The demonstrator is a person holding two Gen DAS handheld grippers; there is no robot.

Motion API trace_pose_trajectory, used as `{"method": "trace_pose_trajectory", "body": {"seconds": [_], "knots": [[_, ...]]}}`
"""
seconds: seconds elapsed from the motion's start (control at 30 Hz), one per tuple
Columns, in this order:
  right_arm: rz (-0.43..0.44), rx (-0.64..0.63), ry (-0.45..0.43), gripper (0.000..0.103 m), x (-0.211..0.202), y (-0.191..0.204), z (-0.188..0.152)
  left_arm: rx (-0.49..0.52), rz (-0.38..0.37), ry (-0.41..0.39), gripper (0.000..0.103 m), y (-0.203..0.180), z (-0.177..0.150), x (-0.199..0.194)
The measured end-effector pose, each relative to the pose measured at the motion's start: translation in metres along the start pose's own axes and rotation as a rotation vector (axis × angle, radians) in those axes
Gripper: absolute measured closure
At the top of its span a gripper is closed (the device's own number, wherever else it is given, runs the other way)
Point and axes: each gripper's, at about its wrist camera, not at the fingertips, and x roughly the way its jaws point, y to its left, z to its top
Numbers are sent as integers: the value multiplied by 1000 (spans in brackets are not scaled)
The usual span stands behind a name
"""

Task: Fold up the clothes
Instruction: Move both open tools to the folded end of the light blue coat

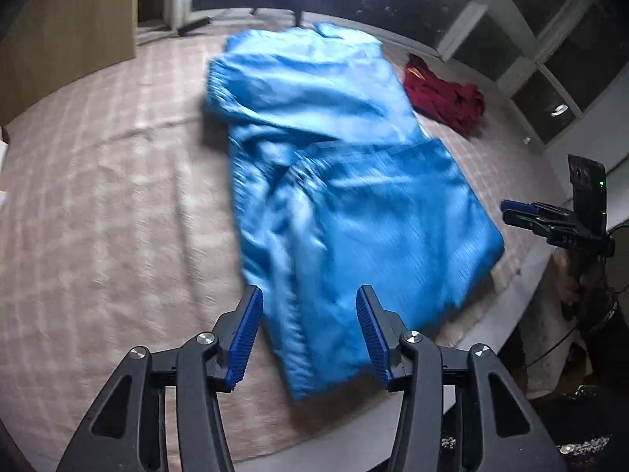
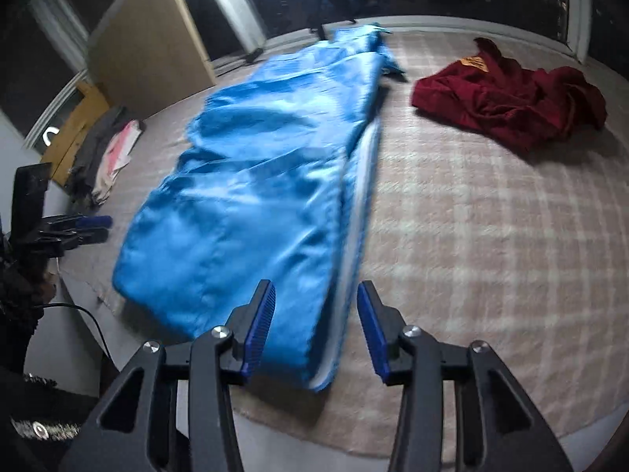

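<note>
Both spread and empty, left gripper [image 1: 309, 336] and right gripper [image 2: 316, 328] above blue garment [image 1: 334, 181] lying folded lengthwise mid-frame on checked blanket [image 1: 118, 196], likely freed for next fold.

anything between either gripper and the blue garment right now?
Nothing visible. The blue garment lies on the checked blanket, its near edge just beyond the open left gripper and right gripper. The red garment sits apart, off to the right.
</note>
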Motion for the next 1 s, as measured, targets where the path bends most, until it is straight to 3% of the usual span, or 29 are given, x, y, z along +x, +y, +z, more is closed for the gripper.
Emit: {"method": "trace_pose_trajectory", "body": {"seconds": [0.1, 0.3, 0.47, 0.63, 0.8, 1.0], "knots": [[-21, -45, 21, 76, 19, 15, -5, 37, 5, 15, 57, -12, -4, 23], [-126, -105, 119, 87, 46, 14, -14, 116, 185, 104, 59, -3, -14, 56], [-138, -124, 63, 84, 14, 20, -14, 131, 135, 23, 58, -13, -14, 14], [-87, -91, 36, 83, 8, 26, -7, 145, -9, 15, 58, -29, -7, 14], [-147, -134, 103, 83, 35, 30, -12, 212, 60, 129, 59, -26, -8, 60], [-164, -156, 109, 80, 20, 30, -19, 353, 102, 111, 58, -42, -7, 35]]}}
